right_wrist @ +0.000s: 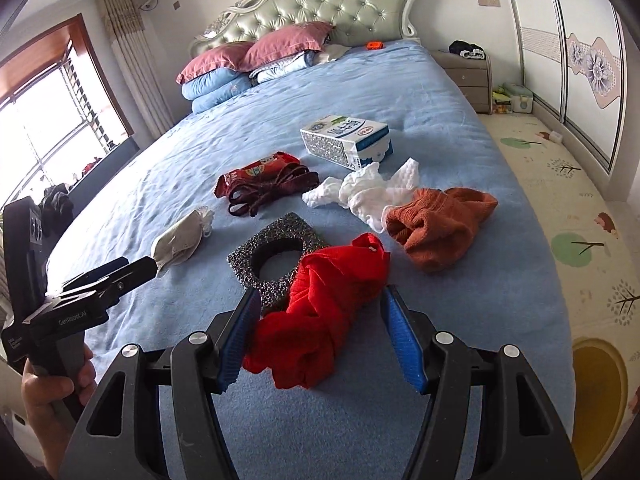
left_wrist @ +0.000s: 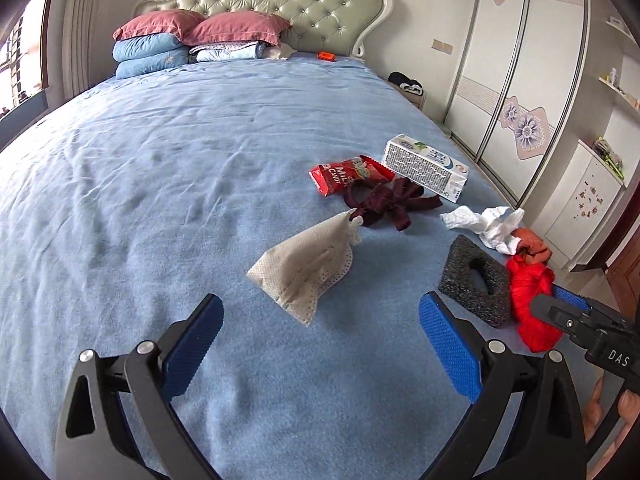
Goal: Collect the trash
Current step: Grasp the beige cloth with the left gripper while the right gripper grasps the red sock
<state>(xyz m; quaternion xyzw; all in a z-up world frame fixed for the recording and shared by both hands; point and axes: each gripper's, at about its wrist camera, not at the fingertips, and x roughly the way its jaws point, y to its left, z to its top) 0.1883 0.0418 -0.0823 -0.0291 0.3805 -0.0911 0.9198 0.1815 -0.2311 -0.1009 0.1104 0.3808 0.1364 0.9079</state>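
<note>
Lying on the big blue bed cover (left_wrist: 160,184) is a small pile of things. The left gripper (left_wrist: 320,344) has its two blue pads wide apart and holds nothing. Just past it sits a cream paper mask (left_wrist: 304,268), flat on the bed.

The right gripper (right_wrist: 320,336) is spread wide too, with a crumpled bright red cloth (right_wrist: 324,316) lying between its pads. The left pad is right at the cloth's edge; I cannot tell if it touches. The cloth lies partly over a flat dark grey foam square with a hole in it (right_wrist: 276,248).

Further up the bed are a rust-orange knitted cloth (right_wrist: 440,224), a scrunched white tissue (right_wrist: 364,192), a dark red ribbon bow (right_wrist: 272,192), a red candy wrapper (left_wrist: 344,174) partly under the bow, and a white and blue carton box (right_wrist: 348,140).
</note>
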